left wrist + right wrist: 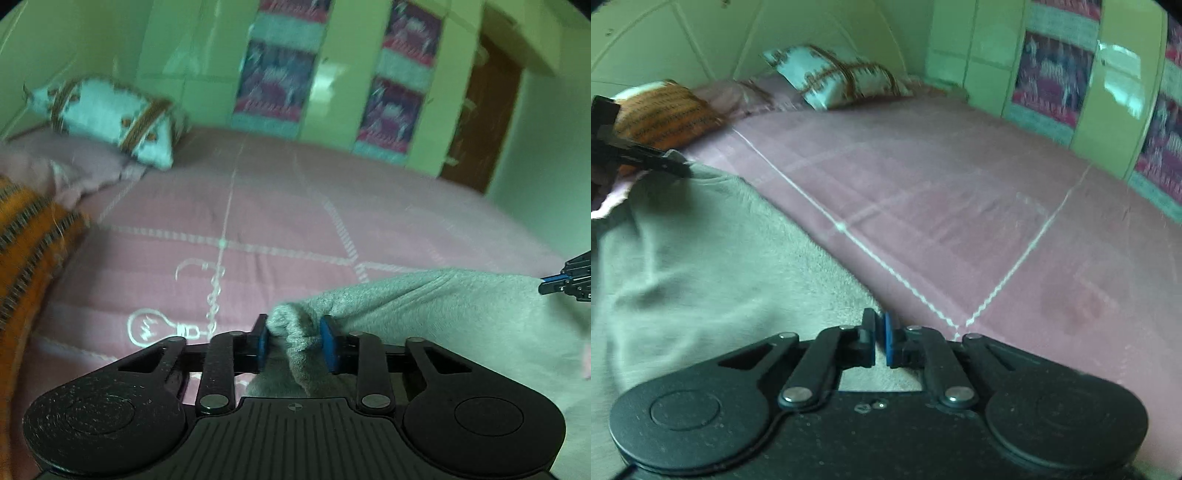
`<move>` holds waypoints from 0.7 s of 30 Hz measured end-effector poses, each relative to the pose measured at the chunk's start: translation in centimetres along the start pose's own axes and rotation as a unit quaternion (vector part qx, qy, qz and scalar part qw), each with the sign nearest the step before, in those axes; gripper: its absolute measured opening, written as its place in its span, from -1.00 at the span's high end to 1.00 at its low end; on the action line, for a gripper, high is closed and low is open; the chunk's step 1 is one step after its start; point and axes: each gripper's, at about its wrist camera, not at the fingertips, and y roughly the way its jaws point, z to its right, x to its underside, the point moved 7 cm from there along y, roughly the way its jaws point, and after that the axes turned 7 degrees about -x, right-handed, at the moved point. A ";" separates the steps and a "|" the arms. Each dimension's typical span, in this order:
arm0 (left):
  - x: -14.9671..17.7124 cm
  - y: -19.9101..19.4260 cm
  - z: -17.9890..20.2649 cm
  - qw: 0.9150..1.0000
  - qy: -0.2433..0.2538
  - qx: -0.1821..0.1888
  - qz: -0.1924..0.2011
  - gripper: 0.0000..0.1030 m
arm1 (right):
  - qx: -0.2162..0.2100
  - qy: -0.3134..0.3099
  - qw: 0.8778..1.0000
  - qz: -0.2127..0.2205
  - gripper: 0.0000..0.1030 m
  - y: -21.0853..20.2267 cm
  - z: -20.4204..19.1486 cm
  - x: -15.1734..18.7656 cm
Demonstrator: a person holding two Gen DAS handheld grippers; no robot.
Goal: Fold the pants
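Grey pants spread on the pink bed, soft, limp, best taken at the edges. Left gripper pinching a bunched corner; right gripper nearly pressed together at the edge, grip unclear.

Right claw nearly closed, grey pants, pink bedspread

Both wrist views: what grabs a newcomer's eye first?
The grey pants, bunched between the left gripper pads, spread low across the pink bedspread. The right gripper sits nearly shut at the pants' edge; whether it pinches fabric is unclear. Behind, a white patterned pillow and an orange pillow lie at the bed's head.
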 end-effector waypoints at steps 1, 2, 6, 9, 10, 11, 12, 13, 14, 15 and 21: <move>-0.2 -1.5 -0.1 1.000 0.001 0.007 0.011 0.56 | 0.002 -0.011 1.000 0.004 1.00 -1.4 -0.9 -0.2; -0.4 -3.1 -0.1 1.000 -0.001 0.021 0.021 0.56 | 0.004 -0.026 1.000 0.011 1.00 -3.2 -2.0 -0.4; -0.5 -10.2 0.9 0.996 0.005 0.053 0.065 0.56 | 0.014 -0.073 0.997 0.030 1.00 -10.6 -8.0 0.3; 1.7 -15.0 1.8 0.994 -0.002 0.060 0.088 0.56 | 0.014 -0.089 0.995 0.038 1.00 -14.7 -13.0 2.3; 3.0 -16.4 2.1 0.994 0.001 0.055 0.091 0.56 | 0.021 -0.098 0.994 0.039 1.00 -15.4 -14.6 3.1; 4.5 -17.4 2.1 0.995 -0.006 0.053 0.088 0.56 | 0.023 -0.099 0.994 0.039 1.00 -16.1 -16.2 4.2; 5.9 -18.0 1.9 0.996 -0.014 0.048 0.079 0.54 | 0.023 -0.090 0.995 0.037 1.00 -16.5 -17.6 5.6; 7.8 -18.5 1.5 0.997 -0.027 0.030 0.065 0.50 | 0.027 -0.079 0.996 0.038 0.95 -16.5 -18.7 6.8; 9.7 -18.6 1.2 0.998 -0.037 0.006 0.044 0.44 | 0.033 -0.069 0.996 0.040 0.88 -16.4 -19.6 8.3; 11.7 -18.6 1.0 0.999 -0.045 -0.019 0.011 0.40 | 0.038 -0.050 0.997 0.040 0.68 -16.2 -20.3 10.0; 15.9 -22.1 -0.1 0.982 -0.158 -0.105 -0.008 0.40 | 0.061 0.141 0.986 0.070 0.53 -18.2 -20.3 14.7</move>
